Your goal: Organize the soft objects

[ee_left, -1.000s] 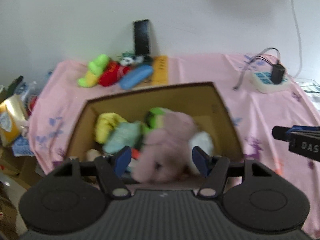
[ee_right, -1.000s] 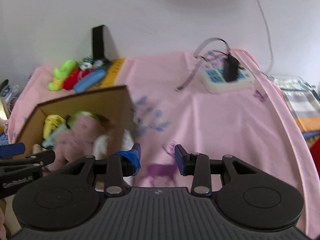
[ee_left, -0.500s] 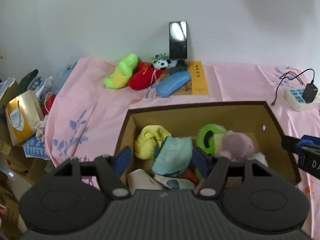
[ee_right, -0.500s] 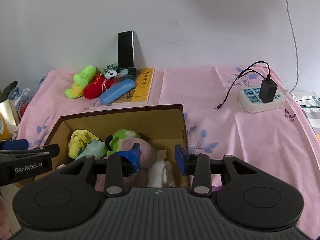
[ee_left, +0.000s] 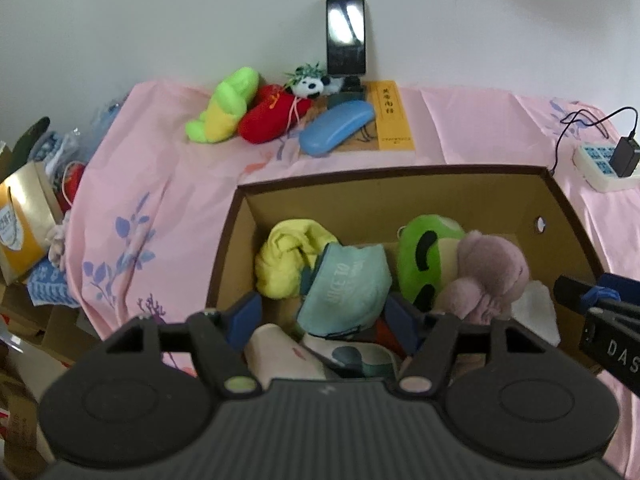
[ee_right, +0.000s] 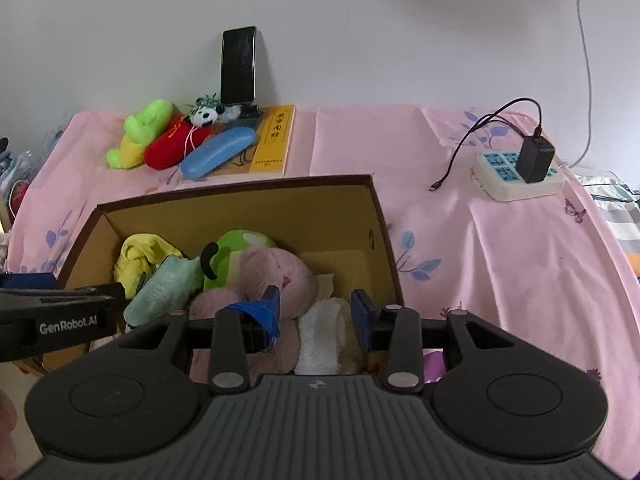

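A: From the left wrist, what is in the cardboard box [ee_left: 472, 196]?
B: A yellow cloth [ee_left: 288, 260], a teal pouch [ee_left: 348, 288] tilted with its long axis running up toward the far wall, a green plush [ee_left: 424, 256] and a pink plush [ee_left: 488, 276] lying across the box's right half. The left gripper [ee_left: 324, 318] hangs above the near side, jaws apart and empty.
A: And beyond the box?
B: A pink floral cloth [ee_left: 168, 184]; on it a green-yellow plush [ee_left: 224, 108], a red plush [ee_left: 272, 116], a panda [ee_left: 308, 86] and a blue glasses case [ee_left: 336, 128] slanting up to the right. A phone [ee_left: 346, 36] leans upright on the white wall.
A: The right wrist view?
B: The right gripper [ee_right: 316, 316] hovers over the pink plush [ee_right: 272, 276] and a white towel [ee_right: 324, 332]; its jaws are opening and grip nothing. A power strip [ee_right: 516, 180] lies far right.
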